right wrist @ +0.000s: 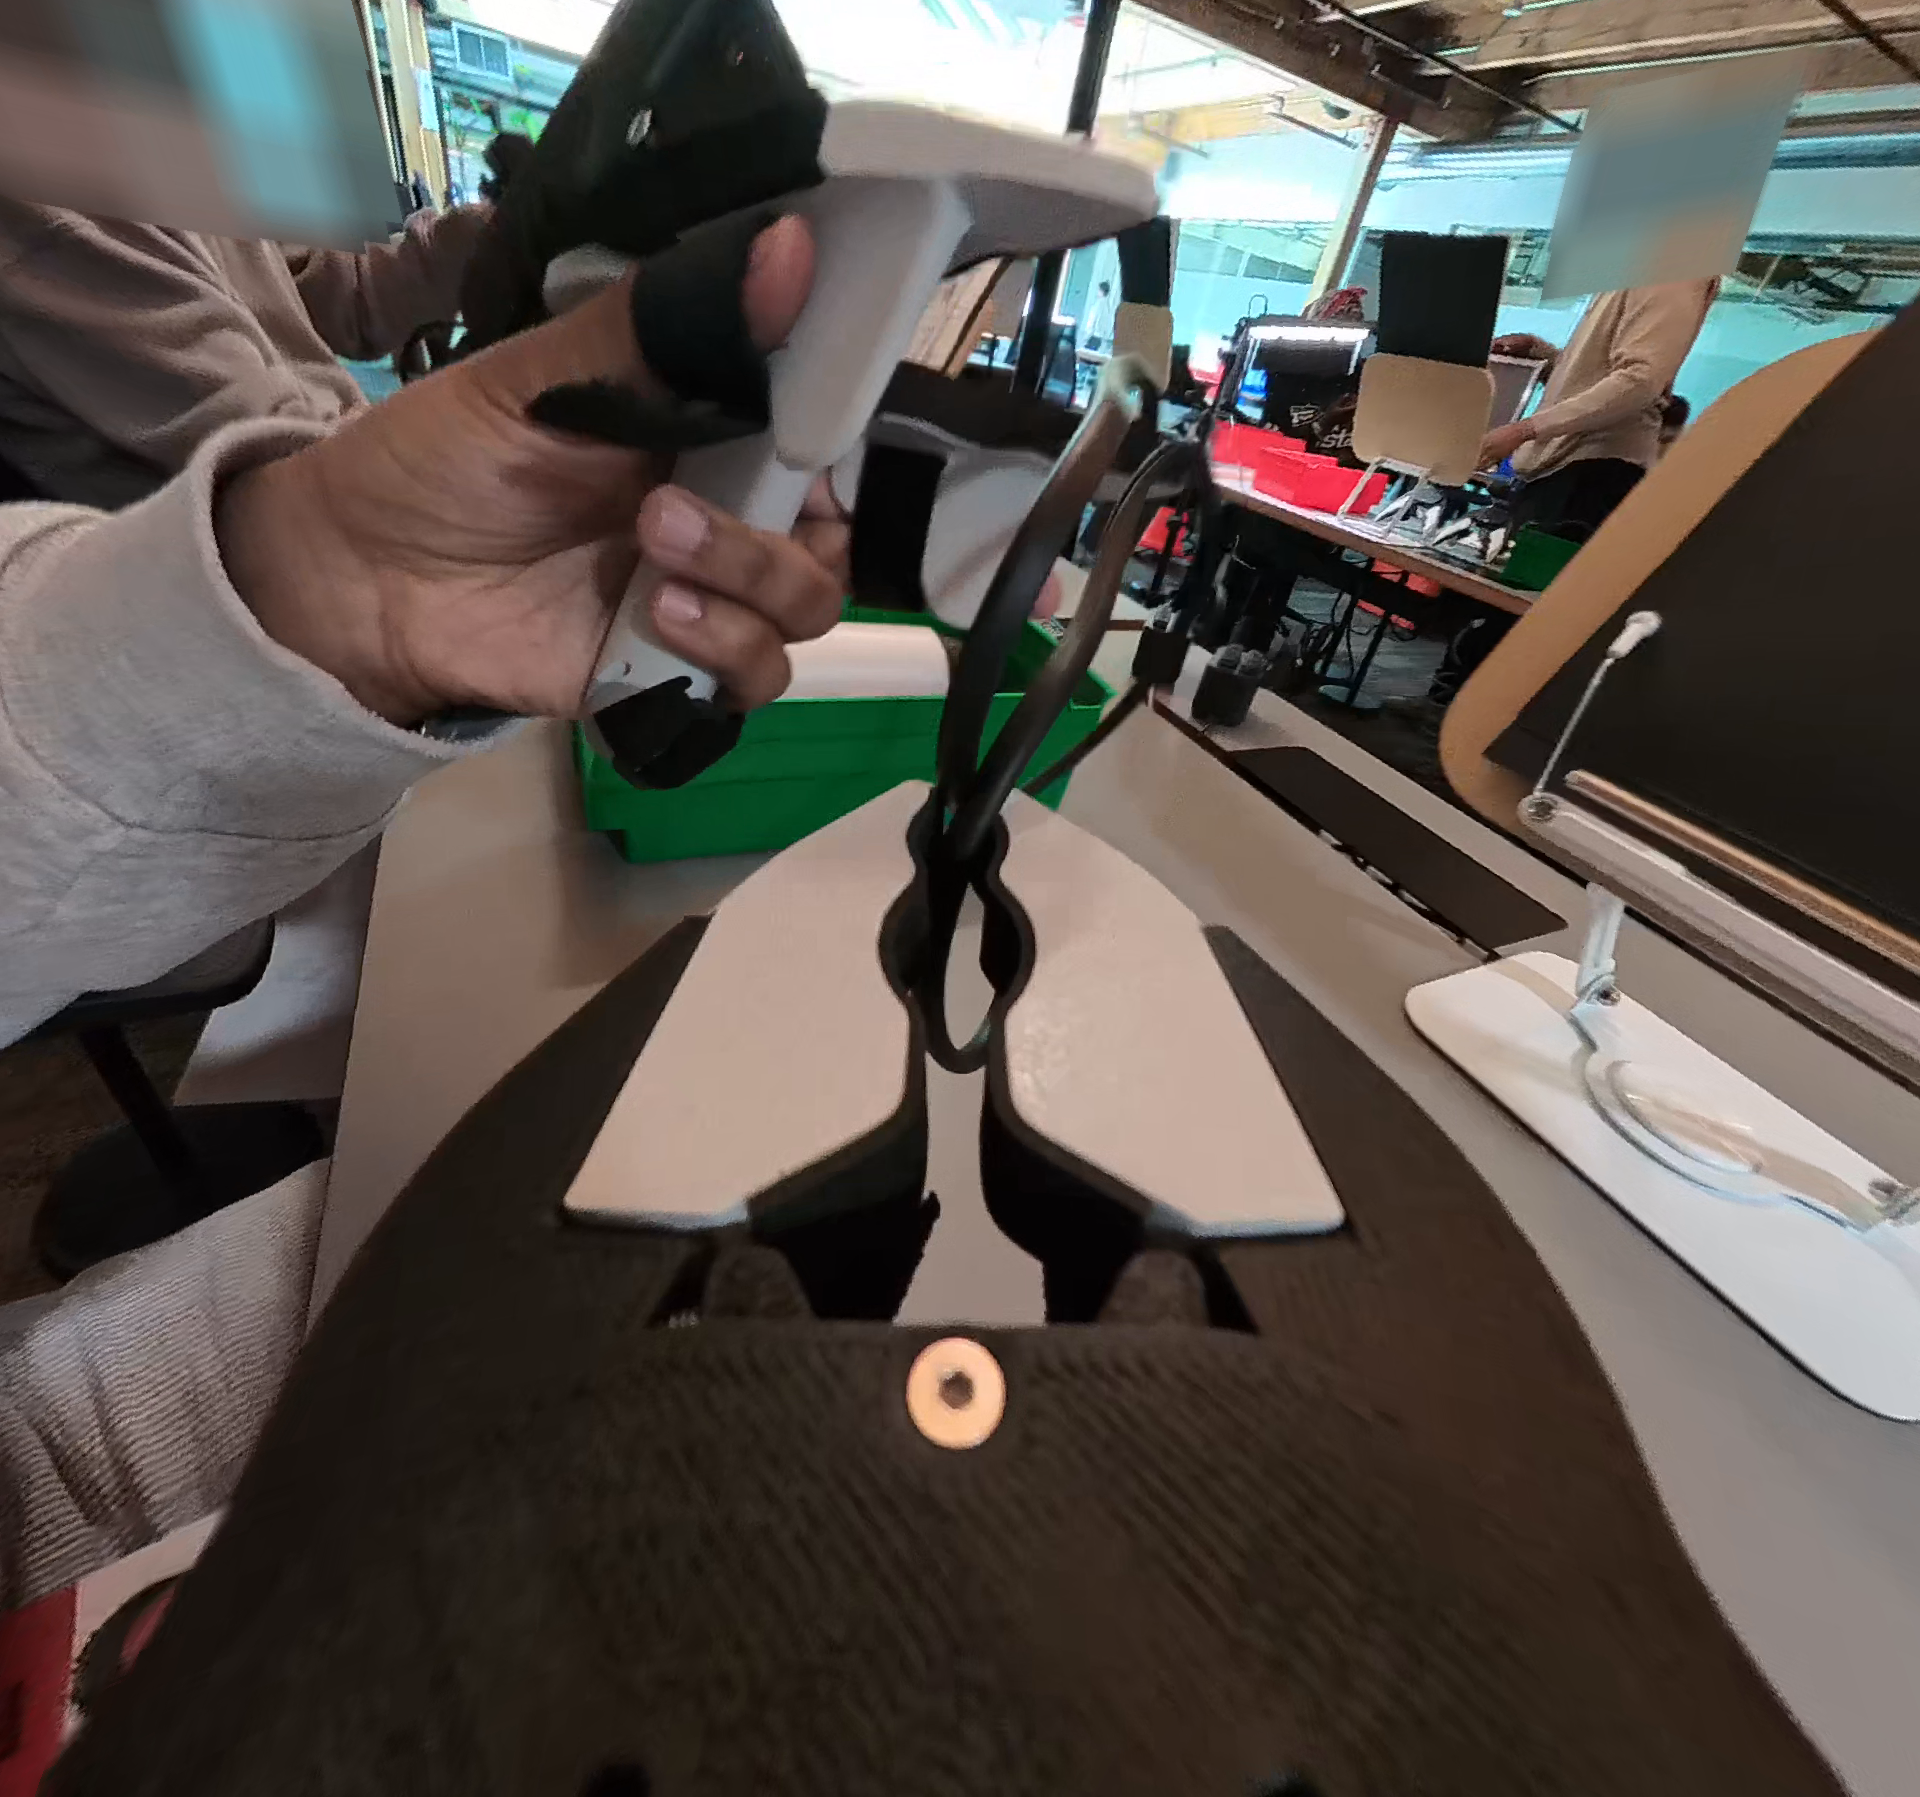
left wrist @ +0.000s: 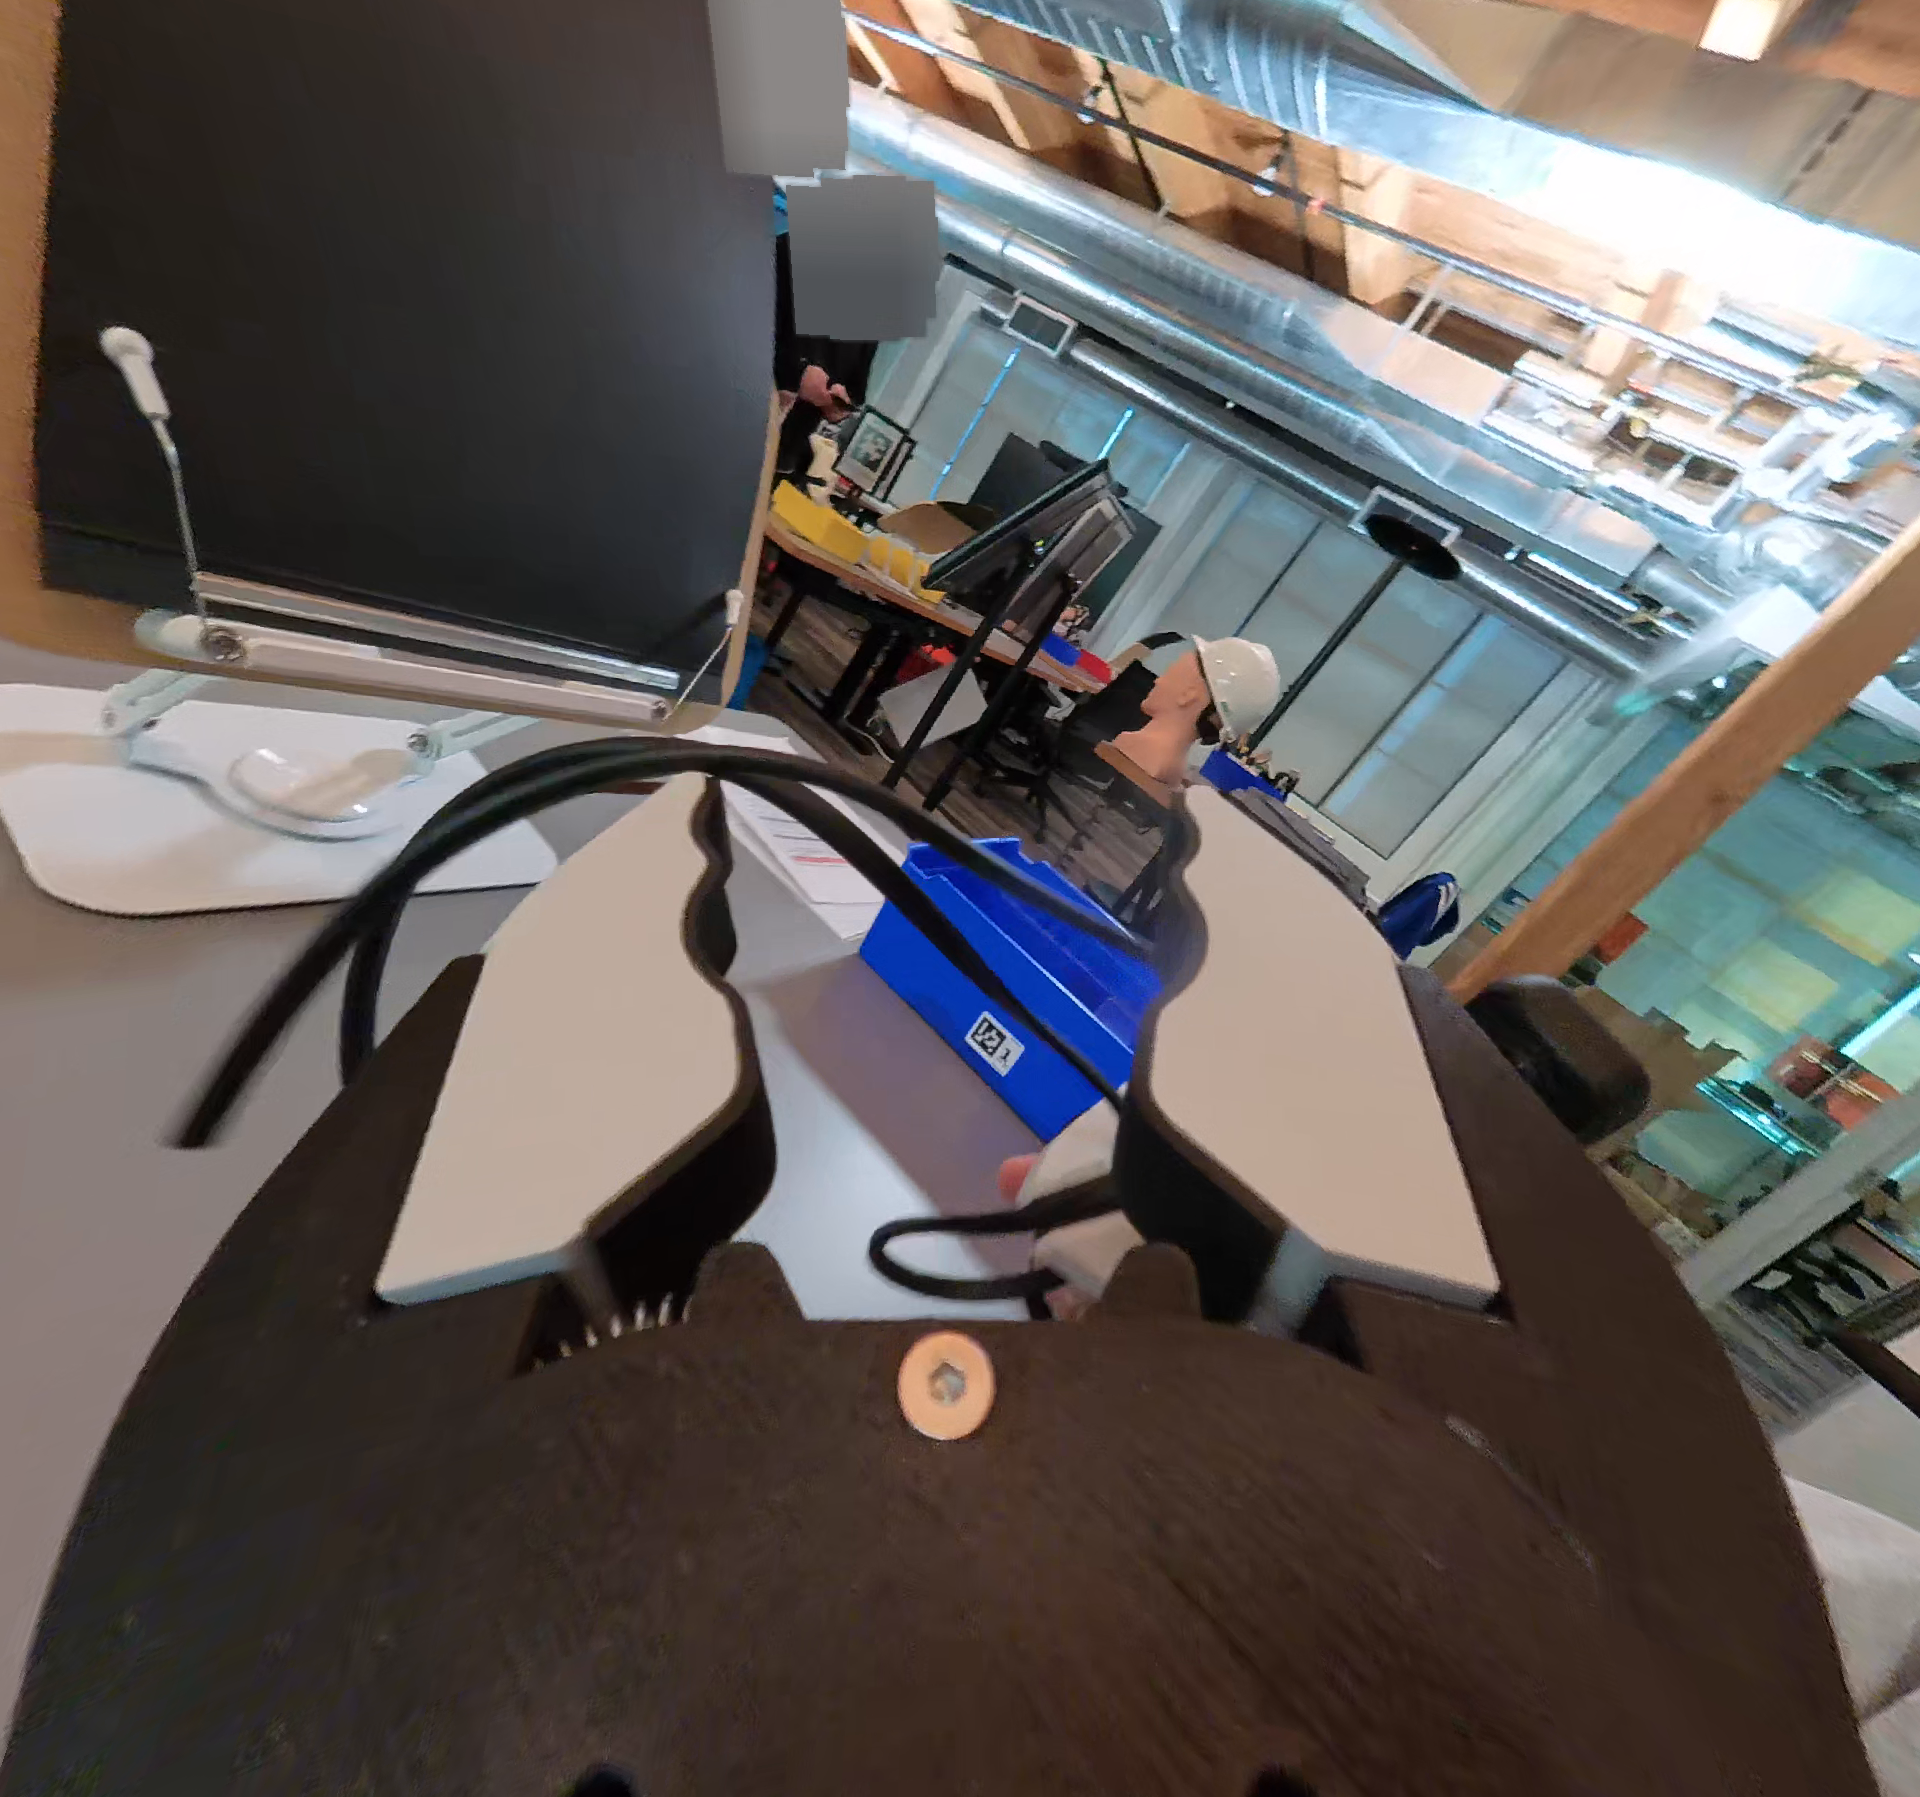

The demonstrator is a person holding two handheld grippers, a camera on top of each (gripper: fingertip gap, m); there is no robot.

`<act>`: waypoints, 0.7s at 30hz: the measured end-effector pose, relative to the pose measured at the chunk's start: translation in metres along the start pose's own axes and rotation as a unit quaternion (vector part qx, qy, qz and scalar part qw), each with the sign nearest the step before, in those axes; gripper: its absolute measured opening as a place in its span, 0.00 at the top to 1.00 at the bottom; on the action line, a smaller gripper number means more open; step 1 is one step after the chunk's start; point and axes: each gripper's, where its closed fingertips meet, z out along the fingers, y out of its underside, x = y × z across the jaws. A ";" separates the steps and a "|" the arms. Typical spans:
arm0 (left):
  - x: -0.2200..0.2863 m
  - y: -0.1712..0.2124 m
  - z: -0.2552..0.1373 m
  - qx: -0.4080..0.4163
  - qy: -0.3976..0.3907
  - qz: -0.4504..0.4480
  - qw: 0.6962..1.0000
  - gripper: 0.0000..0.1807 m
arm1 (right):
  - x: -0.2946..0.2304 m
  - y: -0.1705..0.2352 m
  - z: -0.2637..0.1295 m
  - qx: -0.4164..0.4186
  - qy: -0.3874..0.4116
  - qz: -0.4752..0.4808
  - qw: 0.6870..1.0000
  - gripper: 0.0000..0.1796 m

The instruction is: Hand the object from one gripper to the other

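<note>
A black cable (right wrist: 1023, 563) is the object. My right gripper (right wrist: 951, 864) is shut on it near the fingertips, and the cable loops upward from there. My left gripper (left wrist: 945, 802) is open with its jaws wide apart. The cable (left wrist: 436, 833) arcs in front of its fingertips and runs down along the right finger's inner edge; the jaws do not grip it. A small loop of cable lies near the left gripper's base beside a gloved hand (left wrist: 1070, 1186). In the right wrist view the left gripper (right wrist: 935, 511) is held in a person's hand just above and behind the cable loop.
The grey table (left wrist: 104, 1020) carries a blue bin (left wrist: 1018, 968), a green bin (right wrist: 831, 760), and a black board (left wrist: 416, 241) on a white stand (right wrist: 1662, 1176) at the side. Other tables, bins and people are far behind. Spacing between my two grippers at the tips: around 10 cm.
</note>
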 end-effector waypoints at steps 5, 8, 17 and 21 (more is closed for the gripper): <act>-0.012 -0.002 -0.002 -0.005 -0.022 -0.005 1.000 0.51 | 0.026 -0.020 -0.017 0.030 0.008 0.053 0.998 0.98; -0.020 -0.007 -0.006 0.003 -0.029 -0.018 0.999 0.51 | 0.039 -0.032 -0.029 0.047 0.006 0.089 0.995 0.98; -0.010 -0.012 -0.008 0.020 0.015 -0.025 0.999 0.63 | 0.065 -0.049 -0.051 0.035 0.004 0.128 0.991 0.97; 0.020 0.021 0.007 -0.055 0.079 0.020 0.995 0.76 | 0.070 -0.063 -0.061 0.066 -0.010 0.167 0.984 0.98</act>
